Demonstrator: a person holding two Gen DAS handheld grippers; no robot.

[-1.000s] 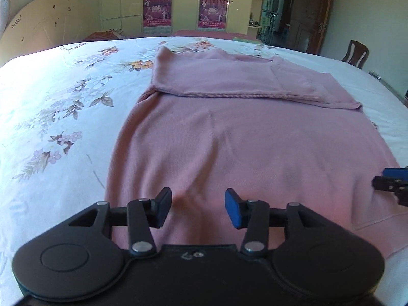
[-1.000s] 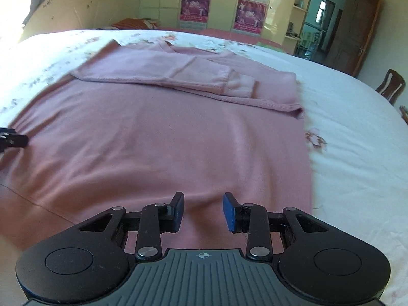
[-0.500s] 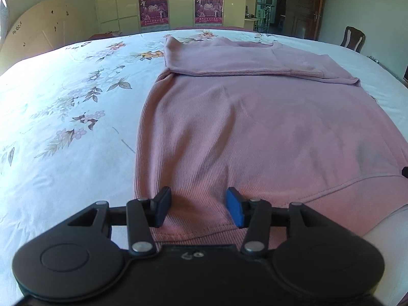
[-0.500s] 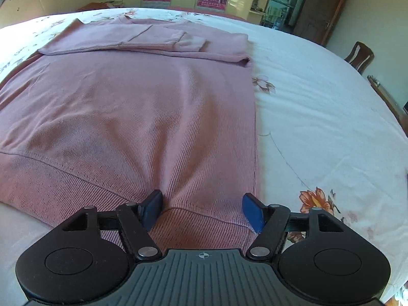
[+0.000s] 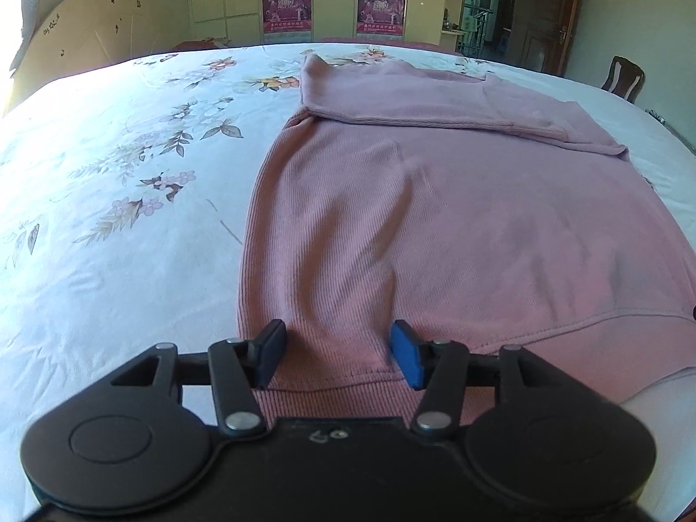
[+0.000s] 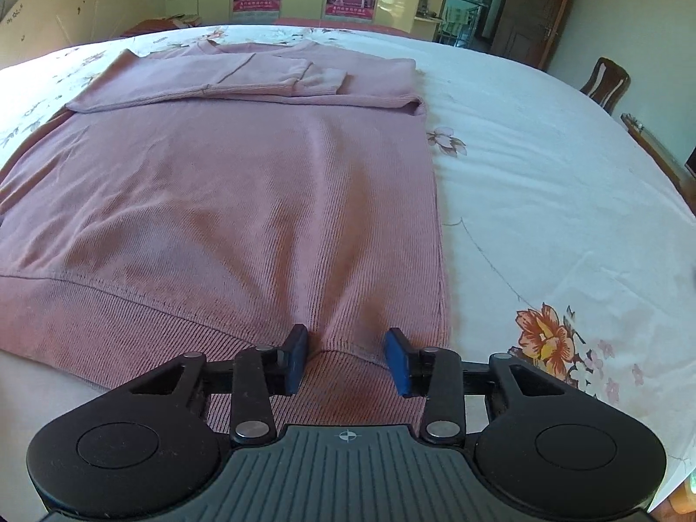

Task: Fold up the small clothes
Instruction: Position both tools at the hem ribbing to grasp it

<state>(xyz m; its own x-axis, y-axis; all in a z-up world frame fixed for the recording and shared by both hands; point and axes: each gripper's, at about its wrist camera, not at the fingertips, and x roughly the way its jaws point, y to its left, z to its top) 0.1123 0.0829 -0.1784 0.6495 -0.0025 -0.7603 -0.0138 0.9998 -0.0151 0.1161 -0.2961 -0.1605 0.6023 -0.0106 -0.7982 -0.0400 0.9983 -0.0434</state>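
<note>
A pink knit sweater [image 5: 456,226] lies flat on the bed with both sleeves folded across its far end. My left gripper [image 5: 338,354] is open, its fingers straddling the ribbed bottom hem near the sweater's left corner. My right gripper [image 6: 346,360] is open, its fingers astride the ribbed hem near the sweater's [image 6: 226,200] right corner. A ridge of cloth rises between each pair of fingers. Neither pair of pads presses the cloth.
The bed is covered by a white floral sheet [image 5: 108,200], also seen in the right wrist view [image 6: 565,200]. A wooden chair [image 6: 604,82] stands beyond the bed at right. Cupboards with posters [image 5: 287,4] line the far wall.
Both grippers have drawn back from over the sweater's body to its bottom hem and lowered onto it. The right gripper's fingers have narrowed since half a second ago.
</note>
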